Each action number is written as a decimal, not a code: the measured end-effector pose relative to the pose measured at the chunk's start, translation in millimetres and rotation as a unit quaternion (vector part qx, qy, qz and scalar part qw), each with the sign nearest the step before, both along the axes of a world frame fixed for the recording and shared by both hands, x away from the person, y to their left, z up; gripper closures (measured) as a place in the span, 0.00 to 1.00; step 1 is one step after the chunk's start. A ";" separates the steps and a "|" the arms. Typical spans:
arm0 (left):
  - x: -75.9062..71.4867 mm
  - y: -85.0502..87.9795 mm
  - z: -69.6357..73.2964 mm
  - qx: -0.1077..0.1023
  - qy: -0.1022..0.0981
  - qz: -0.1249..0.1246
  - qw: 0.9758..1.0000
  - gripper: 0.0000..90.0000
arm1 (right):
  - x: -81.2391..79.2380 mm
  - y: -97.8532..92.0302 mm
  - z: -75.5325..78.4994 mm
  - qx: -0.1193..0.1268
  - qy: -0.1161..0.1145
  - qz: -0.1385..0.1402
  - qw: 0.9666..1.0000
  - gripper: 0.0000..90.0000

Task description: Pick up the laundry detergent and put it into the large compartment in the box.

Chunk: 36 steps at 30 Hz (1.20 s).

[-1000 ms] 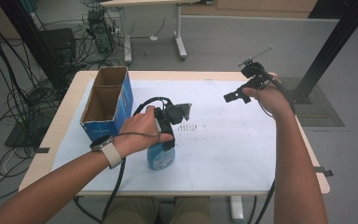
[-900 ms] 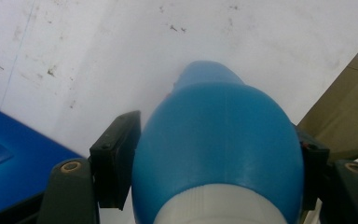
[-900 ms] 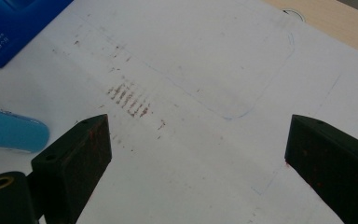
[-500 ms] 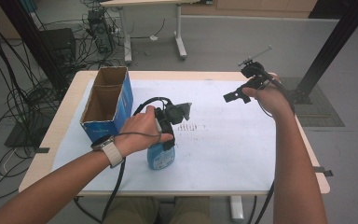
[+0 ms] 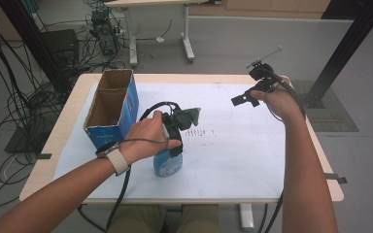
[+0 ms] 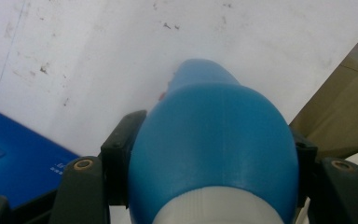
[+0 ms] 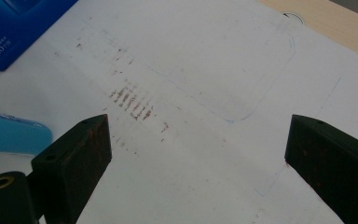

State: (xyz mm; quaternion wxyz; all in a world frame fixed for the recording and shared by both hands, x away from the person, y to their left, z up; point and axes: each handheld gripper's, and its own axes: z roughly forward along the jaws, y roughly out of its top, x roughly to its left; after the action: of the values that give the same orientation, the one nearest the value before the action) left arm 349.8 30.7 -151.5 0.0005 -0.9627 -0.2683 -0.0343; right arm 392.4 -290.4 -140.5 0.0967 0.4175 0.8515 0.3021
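Claws differ: my left claw (image 6: pixel 209 154) grips the blue plastic spray bottle (image 6: pixel 212 140) near the tabletop's (image 5: pixel 252 145) front; my right claw (image 7: pixel 196 154) hangs wide, far right.

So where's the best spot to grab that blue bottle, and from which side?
Probably near the top of the blue bottle, around its rounded shoulder just above the white band, coming down from above. It stands upright on the table and narrows there, so two jaws fit either side. The left gripper is already clamped on it that way; the right gripper is open and held apart.
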 end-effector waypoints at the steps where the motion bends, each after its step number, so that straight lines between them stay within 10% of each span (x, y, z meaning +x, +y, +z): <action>1: -0.4 -0.1 0.1 0.000 0.000 0.000 1.000 0.42 | 0.0 0.3 -0.1 0.000 0.000 0.001 1.000 0.08; 36: 1.8 2.6 0.1 -0.003 0.002 0.001 1.000 0.43 | 1.6 -1.6 -2.0 0.001 0.003 -0.001 1.000 0.08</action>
State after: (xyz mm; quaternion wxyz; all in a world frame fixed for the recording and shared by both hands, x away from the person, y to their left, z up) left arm 351.6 33.3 -151.4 -0.0022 -0.9624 -0.2697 -0.0312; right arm 394.0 -292.0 -142.5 0.0941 0.4192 0.8512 0.3016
